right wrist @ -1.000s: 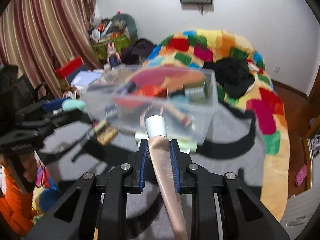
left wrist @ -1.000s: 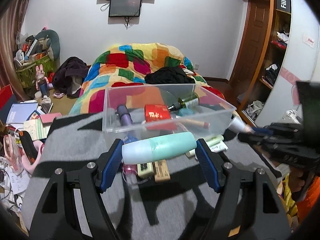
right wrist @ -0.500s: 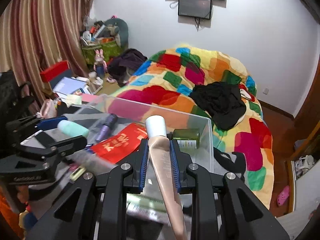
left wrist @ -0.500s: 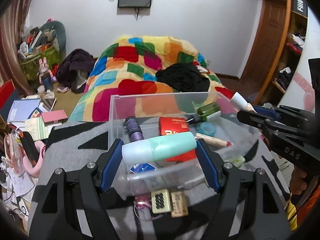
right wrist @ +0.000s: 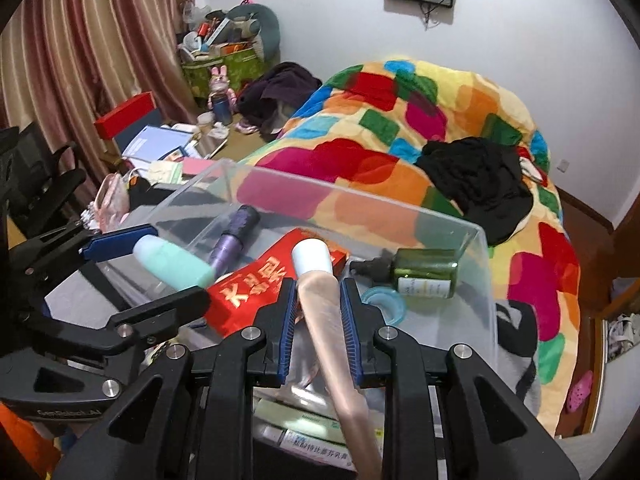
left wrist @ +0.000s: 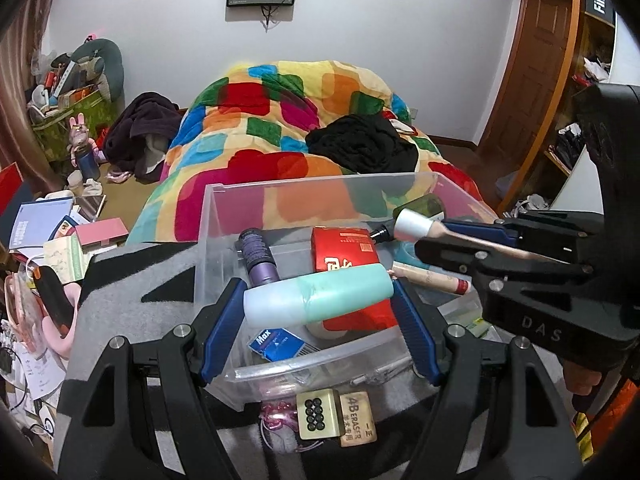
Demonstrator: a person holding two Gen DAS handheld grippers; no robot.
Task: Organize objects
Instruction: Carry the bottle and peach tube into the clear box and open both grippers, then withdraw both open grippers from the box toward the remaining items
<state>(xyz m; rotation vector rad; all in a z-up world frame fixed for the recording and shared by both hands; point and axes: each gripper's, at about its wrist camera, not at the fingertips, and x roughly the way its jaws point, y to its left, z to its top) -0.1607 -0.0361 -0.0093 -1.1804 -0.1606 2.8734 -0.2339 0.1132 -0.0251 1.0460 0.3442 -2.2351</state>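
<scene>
Here the mint bottle was held crosswise in the widely spread left gripper, above the near part of the clear bin. The beige tube was clamped in the narrowly closed right gripper, cap forward over the bin's right side. Each item would best be lowered close to the red box and green bottle before release, one at a time, so nothing bounced out.

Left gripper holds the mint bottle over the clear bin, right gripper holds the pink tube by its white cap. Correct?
Not quite: the right gripper grips the pink tube on its body, below the white cap, as the right wrist view shows. The rest stands.
</scene>
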